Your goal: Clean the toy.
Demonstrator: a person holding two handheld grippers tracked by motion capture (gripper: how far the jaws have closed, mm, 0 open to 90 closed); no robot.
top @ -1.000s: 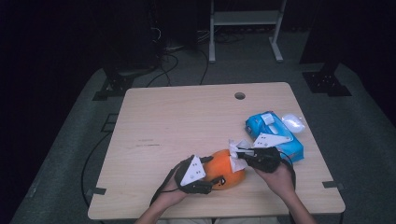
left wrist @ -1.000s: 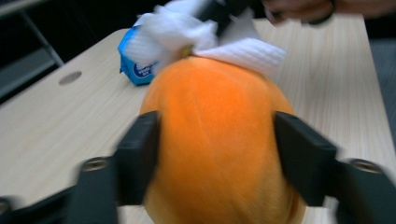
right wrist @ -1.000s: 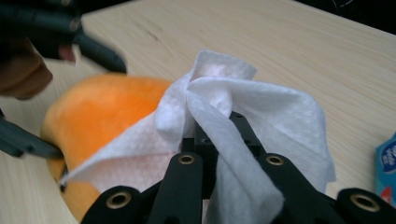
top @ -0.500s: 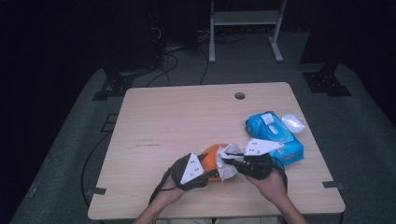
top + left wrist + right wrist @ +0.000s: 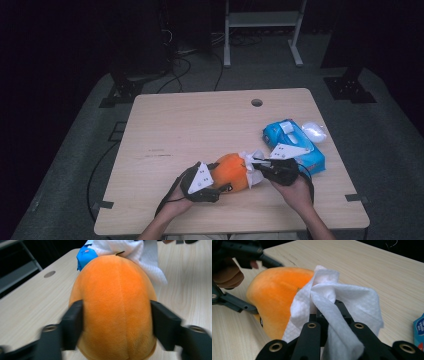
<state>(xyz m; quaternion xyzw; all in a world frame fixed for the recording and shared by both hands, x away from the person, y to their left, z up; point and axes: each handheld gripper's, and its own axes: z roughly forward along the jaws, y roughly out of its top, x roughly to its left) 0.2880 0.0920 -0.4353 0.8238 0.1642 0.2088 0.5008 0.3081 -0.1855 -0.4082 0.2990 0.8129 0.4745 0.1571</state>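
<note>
The left gripper [image 5: 220,182] has its fingers [image 5: 72,322] set one on each flank of the orange plush toy [image 5: 116,305]; they have just been opening, yet the pads rest against the fabric, so the toy is pinched between them and lies on the bench [image 5: 200,125]. The toy is a rounded, egg-like form in short, velvety pile with a centre seam running away from the fingers.

Beyond its far end, the right gripper [image 5: 329,306] has its fingers together, clamped on a white wipe [image 5: 342,305] that drapes over the fingertips and lies against the toy's side. The wipe is a thin, embossed, crumpled sheet, soft and limp.

The step in hand looks like wiping the toy. To do it well, the left fingers should keep a steady hold so the soft body does not roll, while the right fingers drag the wipe along the pile in short strokes, pressing lightly so the sheet does not slip out.

Past the right fingers lies a blue wipes pack [image 5: 295,147], a glossy soft-sided packet.
</note>
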